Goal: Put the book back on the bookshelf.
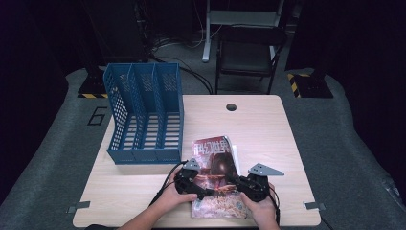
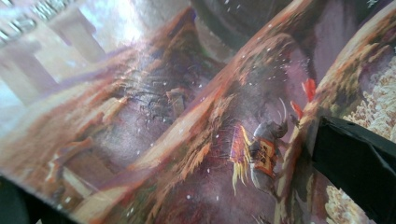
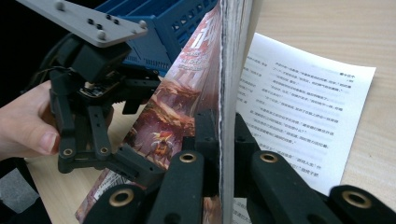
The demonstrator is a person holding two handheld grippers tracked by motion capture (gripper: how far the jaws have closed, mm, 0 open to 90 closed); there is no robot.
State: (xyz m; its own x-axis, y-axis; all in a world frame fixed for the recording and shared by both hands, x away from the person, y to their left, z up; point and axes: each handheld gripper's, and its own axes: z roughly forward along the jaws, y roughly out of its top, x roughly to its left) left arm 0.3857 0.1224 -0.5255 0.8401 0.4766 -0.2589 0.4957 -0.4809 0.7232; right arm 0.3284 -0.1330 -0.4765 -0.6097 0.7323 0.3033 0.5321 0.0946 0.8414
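A magazine (image 1: 218, 158) with a reddish illustrated cover lies near the table's front edge. My right gripper (image 3: 227, 135) is shut on the fore edge of a raised stack of its pages, and a white text page (image 3: 299, 107) lies flat beneath. My left gripper (image 1: 203, 190) is at the cover's left side. In the right gripper view one black finger of the left gripper (image 3: 135, 168) rests against the cover. The left gripper view has the cover (image 2: 187, 116) very close, with one finger (image 2: 355, 168) at the right and the other at the bottom left corner, wide apart.
A blue three-slot file rack (image 1: 143, 115) stands on the table's left half, just behind my left hand. The wooden table (image 1: 268, 129) has a cable hole (image 1: 231, 107) at the back. A dark chair (image 1: 249, 52) stands beyond the table.
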